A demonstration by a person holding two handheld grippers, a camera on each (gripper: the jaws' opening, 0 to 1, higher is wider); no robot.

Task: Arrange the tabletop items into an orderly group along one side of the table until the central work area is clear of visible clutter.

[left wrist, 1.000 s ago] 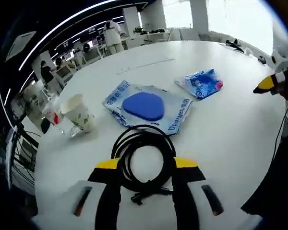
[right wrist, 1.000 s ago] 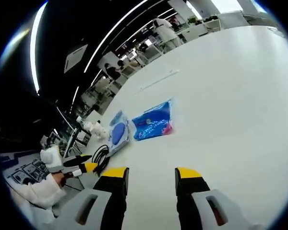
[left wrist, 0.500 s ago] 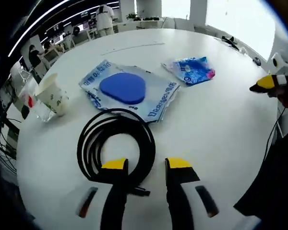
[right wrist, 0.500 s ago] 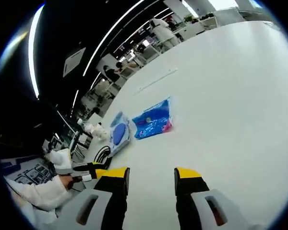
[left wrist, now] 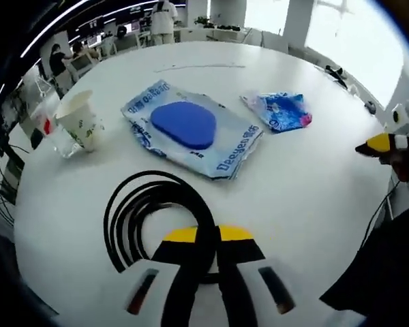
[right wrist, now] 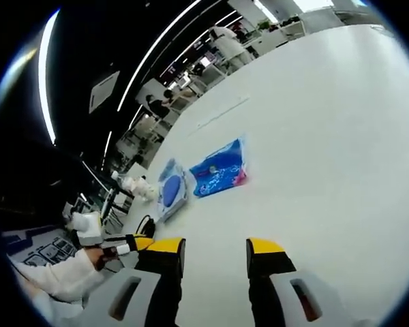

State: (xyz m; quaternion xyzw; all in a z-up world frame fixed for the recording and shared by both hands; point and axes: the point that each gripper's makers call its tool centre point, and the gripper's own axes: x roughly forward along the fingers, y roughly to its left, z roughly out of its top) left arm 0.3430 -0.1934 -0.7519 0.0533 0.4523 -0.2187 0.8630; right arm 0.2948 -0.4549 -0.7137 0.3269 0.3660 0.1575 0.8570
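Observation:
A coiled black cable (left wrist: 146, 204) lies on the round white table (left wrist: 307, 191), and my left gripper (left wrist: 208, 237) is shut on its near loop. Beyond the coil a blue pad (left wrist: 184, 124) rests on a white-and-blue packet (left wrist: 232, 151). A blue snack bag (left wrist: 283, 112) lies farther right. In the right gripper view my right gripper (right wrist: 213, 246) hovers open over bare table, well away from the snack bag (right wrist: 218, 174), the packet (right wrist: 170, 191) and the cable (right wrist: 148, 225). The left gripper (right wrist: 133, 243) shows at the lower left there, held by a white-gloved hand.
A paper cup (left wrist: 78, 119) and a clear plastic cup (left wrist: 54, 133) stand together by the table's left edge. The right gripper's yellow tip (left wrist: 378, 144) pokes in at the right edge. People and desks are beyond the table.
My left gripper's jaws have gone from wide open around the coil to shut on its near loop. The right gripper has barely moved and stays open.

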